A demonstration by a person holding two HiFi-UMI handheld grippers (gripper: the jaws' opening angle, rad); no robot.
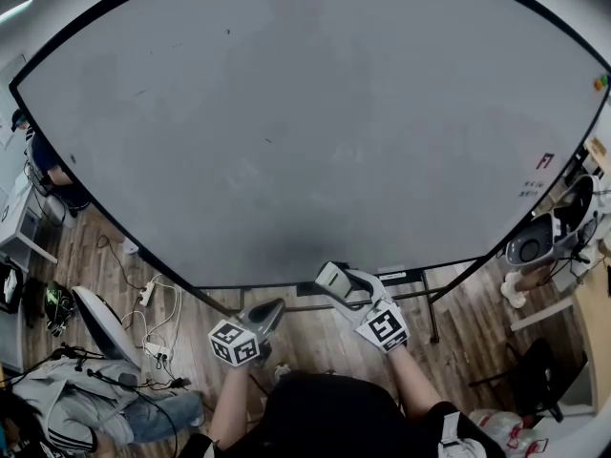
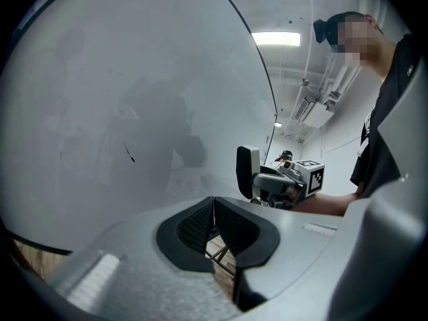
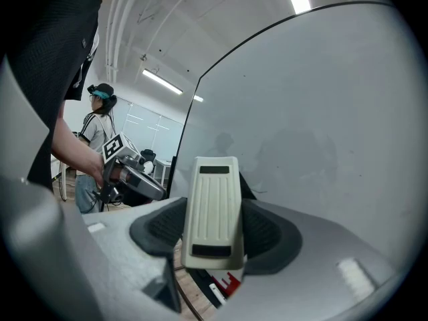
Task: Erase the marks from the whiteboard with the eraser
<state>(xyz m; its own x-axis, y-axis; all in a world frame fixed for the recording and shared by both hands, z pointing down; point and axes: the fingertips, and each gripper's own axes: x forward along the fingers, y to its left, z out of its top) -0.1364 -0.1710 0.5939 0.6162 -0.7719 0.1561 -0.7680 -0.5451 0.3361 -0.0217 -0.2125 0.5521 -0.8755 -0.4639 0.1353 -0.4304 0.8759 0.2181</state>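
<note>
Clearly, the right gripper point(image 3: 214, 236) has its 2 jaws clamped on the sides of the cream eraser point(image 3: 212, 192), which stands upright between them, ribbed back toward the camera. The eraser sits low, by the bottom edge of the whiteboard point(image 1: 305, 113); whether it touches the surface I cannot tell. Near it, the left gripper point(image 2: 214, 221) has its jaws pressed together with nothing between them. A short dark stroke point(image 2: 129, 154) shows on the board, and red marks point(image 1: 544, 160) lie near its right edge.
</note>
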